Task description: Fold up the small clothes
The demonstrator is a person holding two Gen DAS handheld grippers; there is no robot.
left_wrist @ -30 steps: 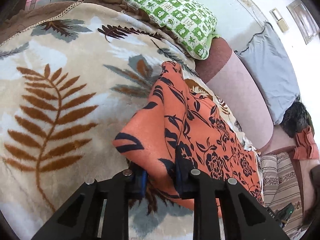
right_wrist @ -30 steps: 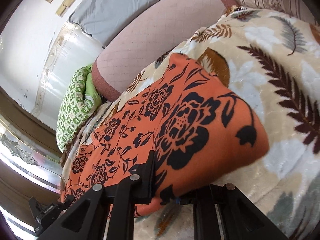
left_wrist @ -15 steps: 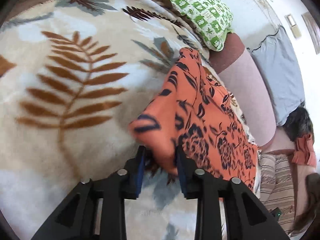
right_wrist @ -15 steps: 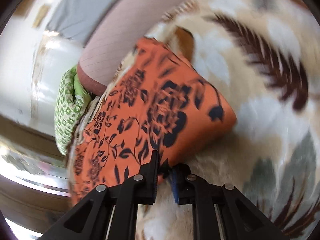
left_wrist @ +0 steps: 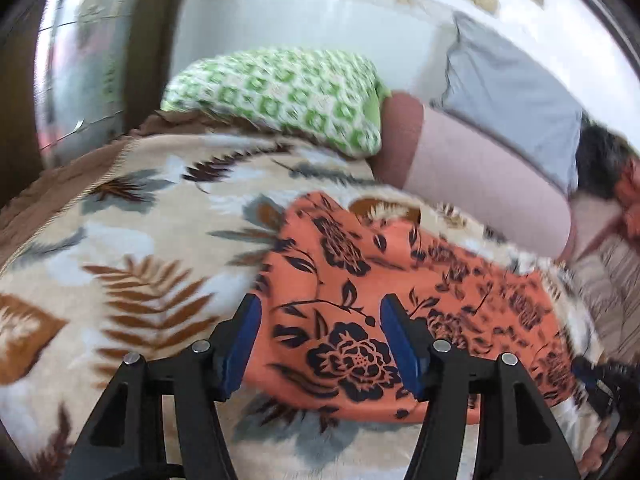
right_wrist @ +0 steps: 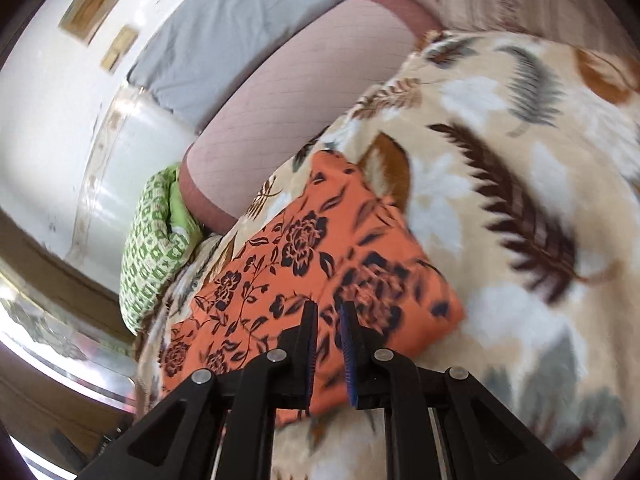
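Here the left gripper (left_wrist: 320, 336) hovers over the orange flowered cloth (left_wrist: 360, 320), jaws opening and clear of it. The cloth lies folded on the leaf-print blanket (left_wrist: 120, 240). The right gripper (right_wrist: 329, 334) has its jaws nearly together, apparently pinching nothing.

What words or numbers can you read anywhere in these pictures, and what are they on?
None: no words or numbers can be read.
The orange flowered cloth has only flowers.
The leaf blanket has only leaves.
The green pillow has only squares.
The wall plates are too blurred to read.
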